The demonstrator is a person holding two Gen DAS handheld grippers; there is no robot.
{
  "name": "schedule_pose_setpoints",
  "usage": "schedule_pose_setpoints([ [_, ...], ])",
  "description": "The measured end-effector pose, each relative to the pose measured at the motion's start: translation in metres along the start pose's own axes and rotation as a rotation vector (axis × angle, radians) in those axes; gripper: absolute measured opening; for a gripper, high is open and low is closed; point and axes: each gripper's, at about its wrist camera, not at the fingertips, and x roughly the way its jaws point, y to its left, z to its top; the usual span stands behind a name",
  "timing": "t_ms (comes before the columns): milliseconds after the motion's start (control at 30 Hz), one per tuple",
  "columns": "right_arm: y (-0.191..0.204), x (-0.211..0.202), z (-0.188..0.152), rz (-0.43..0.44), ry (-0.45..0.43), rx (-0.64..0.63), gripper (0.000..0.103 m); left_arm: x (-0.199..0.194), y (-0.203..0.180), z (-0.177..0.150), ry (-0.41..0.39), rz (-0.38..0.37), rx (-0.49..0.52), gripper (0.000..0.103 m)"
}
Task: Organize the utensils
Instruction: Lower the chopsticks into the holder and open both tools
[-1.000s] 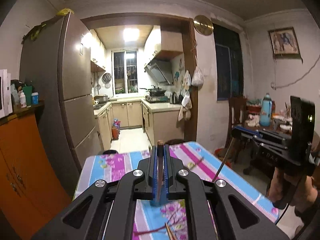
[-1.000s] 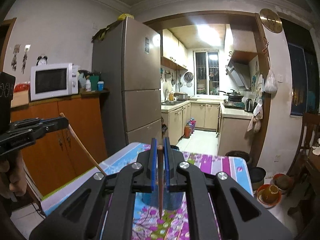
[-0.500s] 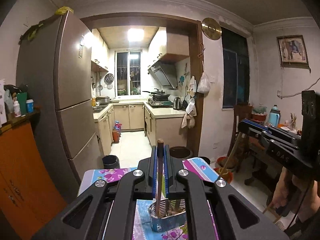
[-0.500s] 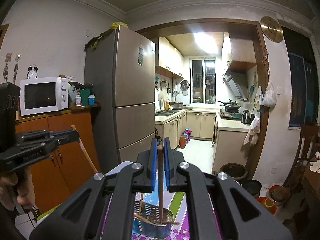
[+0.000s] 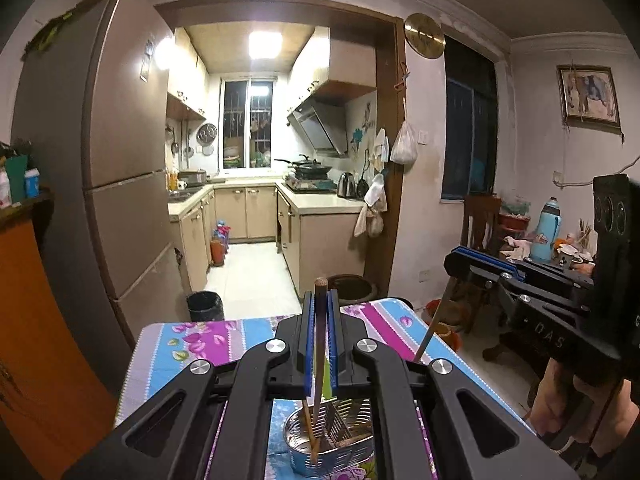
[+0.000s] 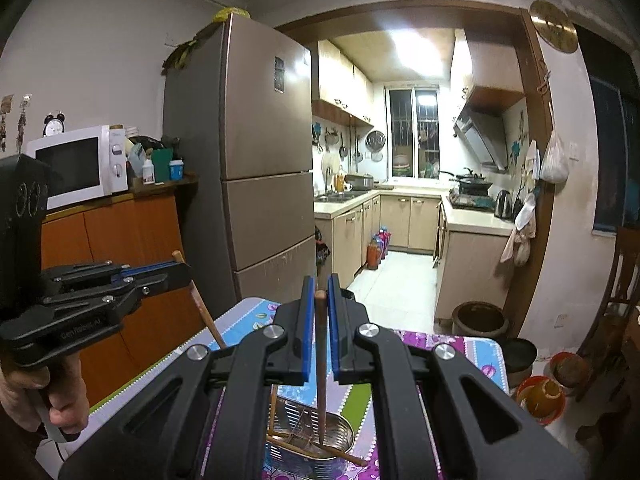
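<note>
Left tongs [image 5: 320, 312]: blue pads pinch a dark wooden chopstick [image 5: 319, 344] that stands almost upright; its round top shows above the pads and its lower end dips into the metal holder below.
Right tongs [image 6: 319, 312]: pressed onto a second brown chopstick [image 6: 320, 360], nearly vertical, its tip down inside the holder's rim.
Metal holder [image 5: 340, 450]: a perforated steel utensil basket standing on the surface just under and in front of both tongs; more chopsticks already lie and lean inside it, one sticking out over the rim on the right in the right wrist view.
Surface [image 5: 208, 340]: a table under a floral cloth in blue, purple and green stripes, running on past the tongs to its far edge.
Hands: in the left wrist view the right hand [image 5: 568, 408] grips the other tool's handle off to the right; in the right wrist view the left hand [image 6: 48, 392] does the same off to the left.
Beyond the surface: a small black bin [image 5: 205, 306] on the floor, a tall brown refrigerator [image 6: 256, 160] to the left, an orange cabinet [image 6: 120, 248] bearing a white microwave [image 6: 78, 166].
Farthest: a lit kitchen through the doorway, with beige cupboards and a barred window [image 5: 248, 124].
</note>
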Motion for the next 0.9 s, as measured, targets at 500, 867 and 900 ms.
schedule_pose_setpoints([
  [500, -0.010, 0.036, -0.029, 0.019, 0.100, 0.045, 0.005, 0.046, 0.014, -0.037, 0.097, -0.006, -0.022, 0.007],
  [867, -0.016, 0.025, -0.022, 0.008, 0.083, 0.065, 0.039, 0.040, 0.023, -0.034, 0.082, 0.027, -0.054, 0.028],
  [900, -0.017, 0.020, -0.022, 0.007, 0.074, 0.070, 0.042, 0.039, 0.025, -0.034, 0.080, 0.031, -0.060, 0.030],
])
